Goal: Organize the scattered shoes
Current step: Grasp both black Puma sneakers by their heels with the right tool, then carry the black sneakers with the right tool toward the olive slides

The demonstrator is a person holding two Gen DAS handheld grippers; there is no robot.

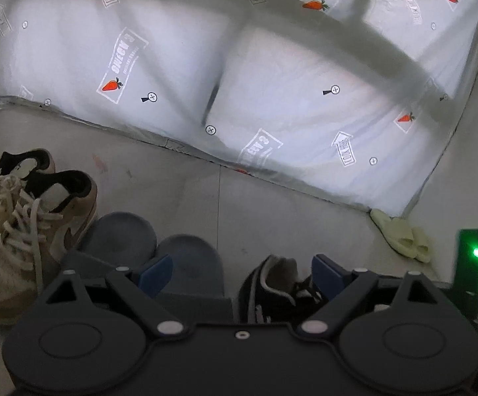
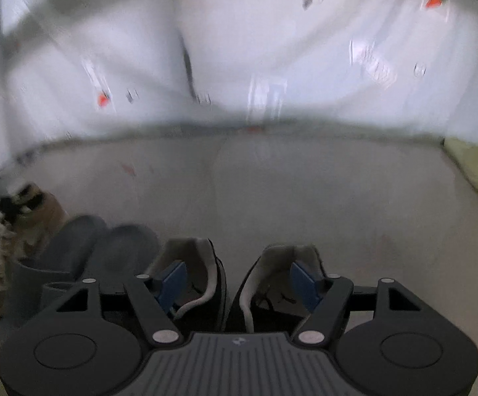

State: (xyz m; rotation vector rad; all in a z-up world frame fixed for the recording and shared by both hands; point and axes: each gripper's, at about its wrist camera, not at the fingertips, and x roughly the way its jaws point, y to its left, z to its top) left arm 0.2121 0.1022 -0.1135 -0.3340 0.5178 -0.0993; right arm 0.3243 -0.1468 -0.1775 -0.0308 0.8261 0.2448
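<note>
Two grippers: both spread wide, neither holding anything.
Right gripper (image 2: 235, 283): blue fingers (image 2: 172, 280) straddle a pair of black sneakers, one finger over the opening of the left black sneaker (image 2: 196, 277), the other over the right black sneaker (image 2: 278, 280); whether a pad touches the lining cannot be told.
Left gripper (image 1: 239, 277): hangs over the row's middle, between the grey slides (image 1: 149, 250) and one black sneaker (image 1: 278, 290).
Long axis: the black pair lie side by side, heels toward the far curtain, toes under the tool (parallel to the fingers, so a closing pinch would catch a side wall).
Row so far: tan sneakers (image 1: 34, 231), grey slides, black pair, running left to right, close together.
Stray pair: pale yellow slippers (image 1: 404, 237) at the foot of the printed curtain (image 1: 272, 82), well apart, to the right.
Nearer hand: the right, by my judgement (the slippers sit at its right edge).
</note>
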